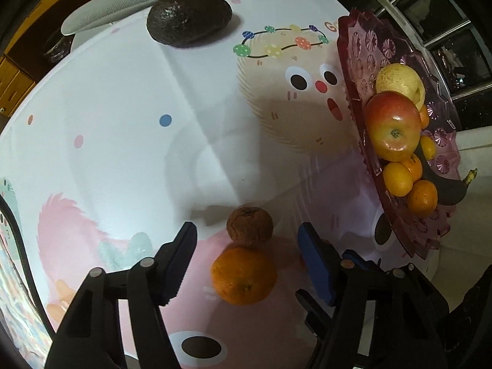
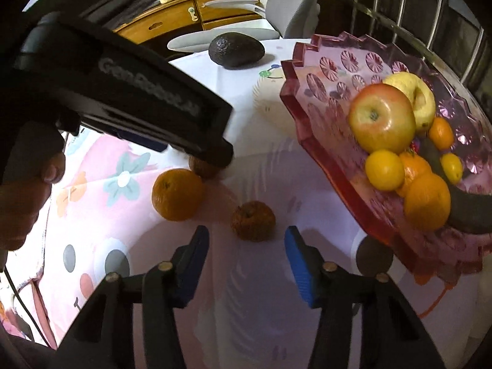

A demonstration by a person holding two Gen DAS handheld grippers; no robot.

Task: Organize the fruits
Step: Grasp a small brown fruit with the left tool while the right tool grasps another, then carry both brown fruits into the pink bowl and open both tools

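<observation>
Now staging two picks beside the pink glass dish [image 2: 307, 123].
I hold left gripper [image 1: 246, 246] spread around the firm orange [image 1: 243, 275]; right gripper [image 2: 246, 246] spread before a shrivelled, soft fruit [image 2: 253, 221]: grip its middle gently.

A pink tray [image 2: 310, 141] with cut rosettes is seen; the cloth [image 1: 123, 107] is white, printed with pastel cartoons and dots. The avocado [image 1: 189, 18] is near-black, the apple [image 2: 381, 118] red-yellow.
</observation>
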